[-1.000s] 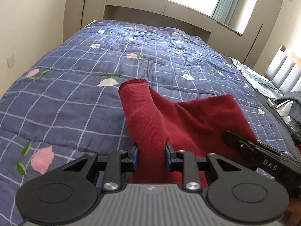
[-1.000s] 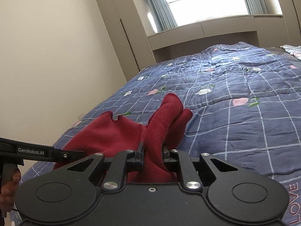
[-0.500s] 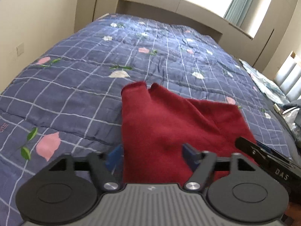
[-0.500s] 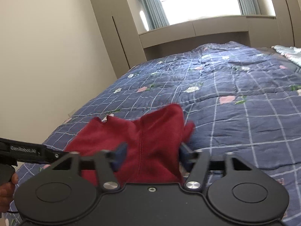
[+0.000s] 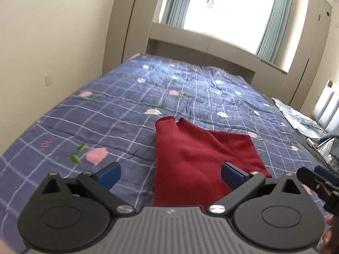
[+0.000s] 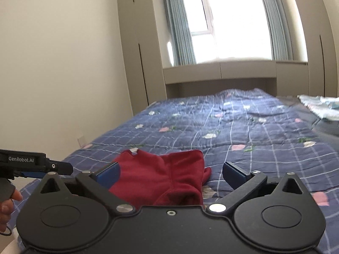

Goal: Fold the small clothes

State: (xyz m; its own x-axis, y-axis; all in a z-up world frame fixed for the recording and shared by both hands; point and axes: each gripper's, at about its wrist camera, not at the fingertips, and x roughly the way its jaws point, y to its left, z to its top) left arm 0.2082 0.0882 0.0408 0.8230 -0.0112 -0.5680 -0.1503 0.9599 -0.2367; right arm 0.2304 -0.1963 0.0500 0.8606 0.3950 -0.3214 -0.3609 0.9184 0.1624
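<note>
Both grippers hang over the near edge of the bed (image 5: 127,110), and neither one has hold of anything. The left gripper (image 5: 170,172) has its jaws spread wide, blue pads well apart, with the red garment (image 5: 197,158) lying loose between and beyond them. The right gripper (image 6: 170,174) shows the same: jaws wide, nothing pinched, the red garment (image 6: 161,175) resting on the checked quilt (image 6: 243,127) just ahead of it.

The garment sits close to the near edge of the bed, partly folded, one layer laid over another. A cuffed end pokes out toward the far side in the left wrist view, and a seam runs diagonally across the top layer. On the right side, a small tongue of fabric sticks out past the folded edge, and the open end nearest the camera looks puffed rather than flat.

So the fold looks laid down but not tidy. The risk from here is in the next grab: wide jaws coming down on stacked knit could catch only the top layer and peel the fold open, or bite both layers plus a pinch of quilt and drag the whole bundle. The soft quilt gives under pressure, too, so pressing down may bunch the fabric rather than flatten it. That stray flap could get tucked under crooked.
</note>
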